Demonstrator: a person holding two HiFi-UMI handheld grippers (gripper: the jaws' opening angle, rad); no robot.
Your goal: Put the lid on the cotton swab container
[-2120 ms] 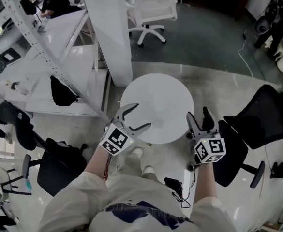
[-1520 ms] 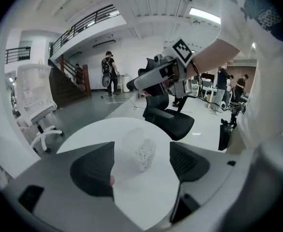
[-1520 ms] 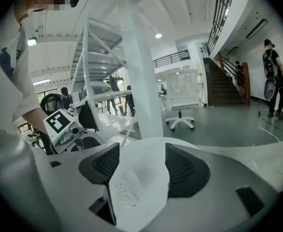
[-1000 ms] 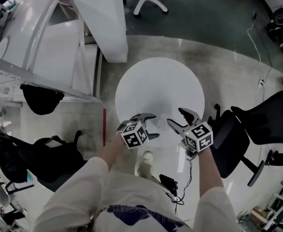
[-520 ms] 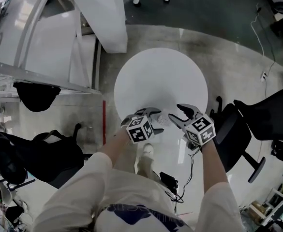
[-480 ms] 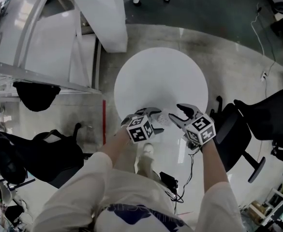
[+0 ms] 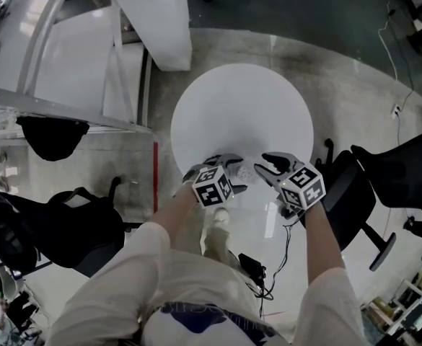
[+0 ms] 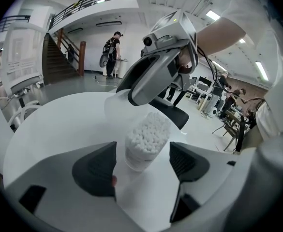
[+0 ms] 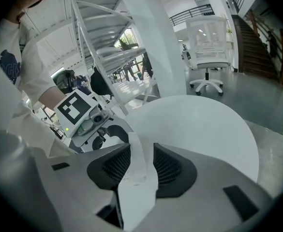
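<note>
On the round white table (image 7: 239,99), near its front edge, stands the clear cotton swab container (image 7: 244,173), full of white swabs and uncovered. My left gripper (image 7: 232,173) is open around it: in the left gripper view the container (image 8: 145,141) stands between the two pads with a gap on each side. My right gripper (image 7: 262,166) comes in from the right. Its jaws have just been closing on the clear lid (image 9: 137,149), which stands on edge between the pads. One pad is at the lid and a thin gap shows at the other. The lid (image 8: 113,108) is also visible under the right gripper (image 8: 153,76).
A black office chair (image 7: 391,179) stands right of the table and another black chair (image 7: 73,222) at the left. A white metal frame structure (image 7: 66,56) fills the upper left. Cables (image 7: 257,269) lie on the floor by my feet. A person (image 8: 113,52) stands far off.
Both grippers have come in from the table's sides to its front edge and drawn close together around the container. The right jaws have narrowed around the lid.
</note>
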